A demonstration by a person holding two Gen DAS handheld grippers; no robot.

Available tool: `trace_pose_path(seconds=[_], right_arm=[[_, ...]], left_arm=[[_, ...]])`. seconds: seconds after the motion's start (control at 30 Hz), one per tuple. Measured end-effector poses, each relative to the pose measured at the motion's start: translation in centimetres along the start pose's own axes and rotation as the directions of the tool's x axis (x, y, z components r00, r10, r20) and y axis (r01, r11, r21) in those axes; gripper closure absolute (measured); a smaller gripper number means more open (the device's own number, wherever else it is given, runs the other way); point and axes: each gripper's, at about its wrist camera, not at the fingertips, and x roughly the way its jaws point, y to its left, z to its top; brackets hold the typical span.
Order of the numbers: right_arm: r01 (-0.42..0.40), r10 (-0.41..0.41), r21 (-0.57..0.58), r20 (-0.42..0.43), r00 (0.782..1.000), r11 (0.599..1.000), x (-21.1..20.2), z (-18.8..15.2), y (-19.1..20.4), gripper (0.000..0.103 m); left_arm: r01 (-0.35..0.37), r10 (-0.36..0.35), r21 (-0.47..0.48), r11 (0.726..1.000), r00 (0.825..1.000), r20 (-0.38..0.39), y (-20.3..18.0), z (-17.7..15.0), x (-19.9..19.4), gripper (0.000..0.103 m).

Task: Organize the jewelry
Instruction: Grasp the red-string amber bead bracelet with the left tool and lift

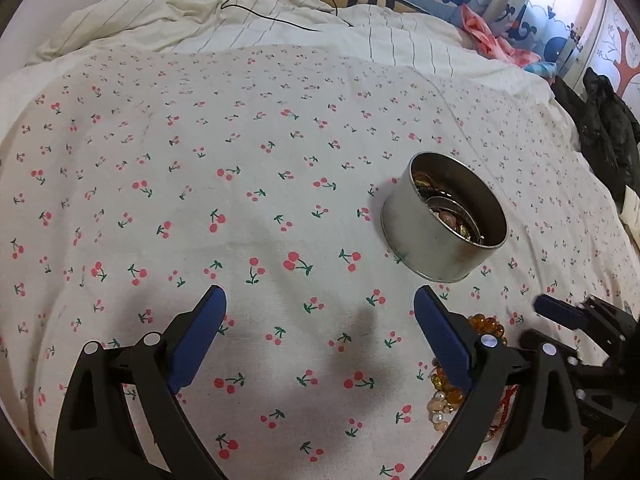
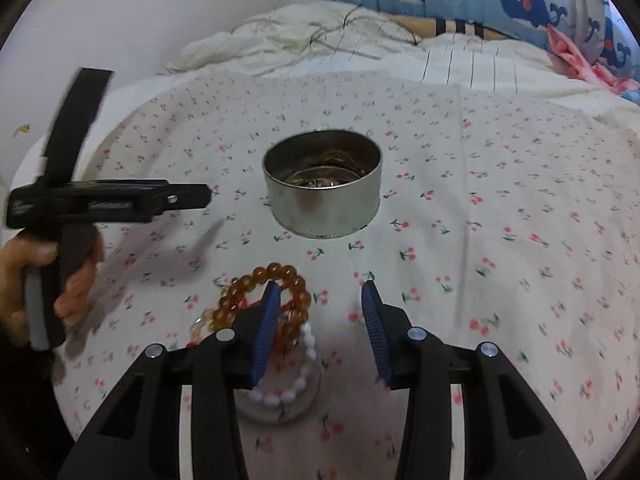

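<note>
A cherry-print bedspread (image 2: 500, 200) carries everything. On it stands a round tin (image 2: 322, 188), already holding some jewelry, straight ahead of the right gripper (image 2: 320, 300). The loose pile of bracelets lies nearer than the tin: an amber bead bracelet (image 2: 256, 280) and a white bead bracelet (image 2: 302, 360) sit just under and left of the right gripper's left finger, not between the fingers. Its jaws stand partly spread, holding nothing. The left gripper (image 1: 320, 300) is spread wide and empty, the pile beside its right finger. The right gripper looks nearer; a small shift left should bracket the beads.
</note>
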Motion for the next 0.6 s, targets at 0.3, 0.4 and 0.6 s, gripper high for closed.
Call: trace_pose_path(seconds=[0.3,0.4,0.6], right_arm=[[0.004,-0.004,0.023,0.001,1.000,1.000,0.3,-0.3,-0.6,0.061],[-0.033,0.033,0.057,-0.004,0.999,0.998,-0.6,-0.4,-1.3,0.061],[-0.018,0.016,0.103,0.014,1.000,0.995,-3.0,-0.9,-2.9,0.054]], left_arm=[[0.010,-0.010,-0.017,1.000,1.000,0.012,0.3,0.2,-0.4,0.012],[0.007,-0.007,-0.020,1.000,1.000,0.008,0.4,0.2,-0.4,0.012],[0.037,-0.037,0.003,0.999,0.999,0.012,0.0,0.2,-0.6,0.012]])
